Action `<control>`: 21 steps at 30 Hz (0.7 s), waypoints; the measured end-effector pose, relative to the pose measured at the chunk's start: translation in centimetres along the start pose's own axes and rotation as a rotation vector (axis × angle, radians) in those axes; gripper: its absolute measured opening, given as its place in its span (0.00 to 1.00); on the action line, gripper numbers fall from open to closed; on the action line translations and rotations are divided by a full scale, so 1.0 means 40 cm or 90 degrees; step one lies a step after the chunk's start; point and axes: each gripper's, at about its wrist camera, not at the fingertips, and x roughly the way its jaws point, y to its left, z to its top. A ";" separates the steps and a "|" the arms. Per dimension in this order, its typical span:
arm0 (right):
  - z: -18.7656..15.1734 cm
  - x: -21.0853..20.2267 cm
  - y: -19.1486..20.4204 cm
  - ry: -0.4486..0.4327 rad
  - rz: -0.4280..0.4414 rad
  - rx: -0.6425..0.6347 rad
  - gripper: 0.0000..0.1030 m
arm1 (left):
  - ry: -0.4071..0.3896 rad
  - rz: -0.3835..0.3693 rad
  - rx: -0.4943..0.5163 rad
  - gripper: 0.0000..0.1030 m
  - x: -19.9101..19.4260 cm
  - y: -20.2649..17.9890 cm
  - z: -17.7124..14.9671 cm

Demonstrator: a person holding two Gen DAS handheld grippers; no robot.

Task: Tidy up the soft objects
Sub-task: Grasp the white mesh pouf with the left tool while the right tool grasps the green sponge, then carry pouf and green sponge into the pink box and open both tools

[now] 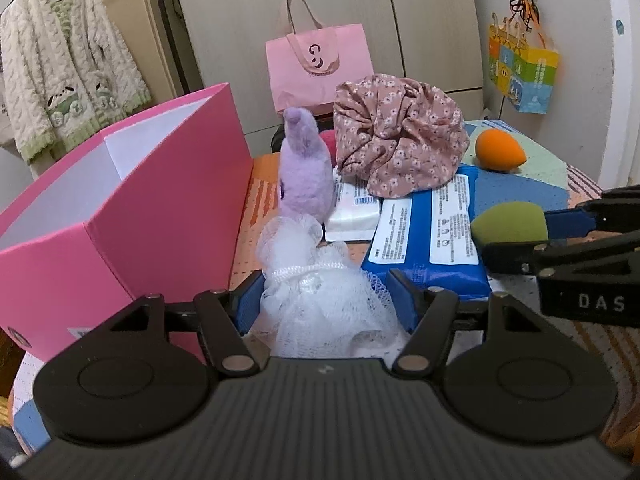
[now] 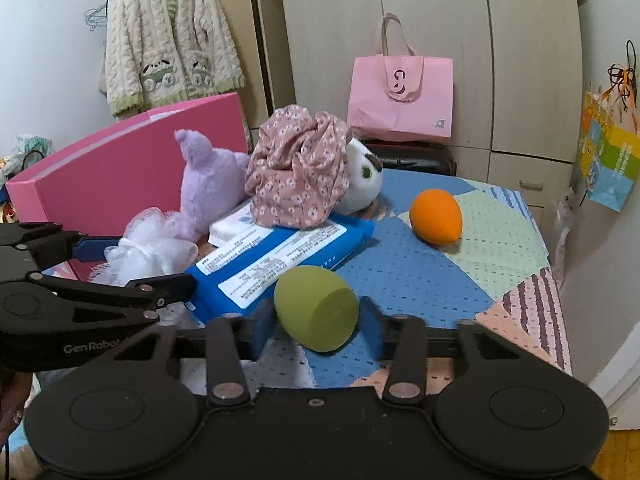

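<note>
Gripping: left gripper (image 1: 326,292) half-open around pouf (image 1: 320,300), right gripper (image 2: 316,326) pinching sponge (image 2: 316,308); next, lift both into box (image 1: 120,200).

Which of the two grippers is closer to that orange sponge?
The right. The right gripper sits around the green sponge, with the orange sponge just beyond it. The left gripper is farther off, at the white mesh puff by the pink box.
</note>
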 end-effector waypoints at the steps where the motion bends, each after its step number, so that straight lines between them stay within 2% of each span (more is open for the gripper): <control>1: -0.002 -0.003 0.000 -0.002 0.000 -0.002 0.44 | -0.003 -0.002 -0.003 0.61 -0.001 0.004 -0.001; 5: -0.005 -0.018 -0.005 -0.017 -0.009 0.016 0.44 | -0.008 0.005 0.015 0.41 -0.002 0.007 -0.003; 10: -0.009 -0.045 -0.002 -0.038 -0.023 0.024 0.44 | -0.023 -0.008 0.014 0.36 -0.016 0.025 0.000; 21: -0.012 -0.088 0.038 -0.051 -0.029 0.015 0.44 | -0.057 -0.038 -0.009 0.35 -0.066 0.050 0.000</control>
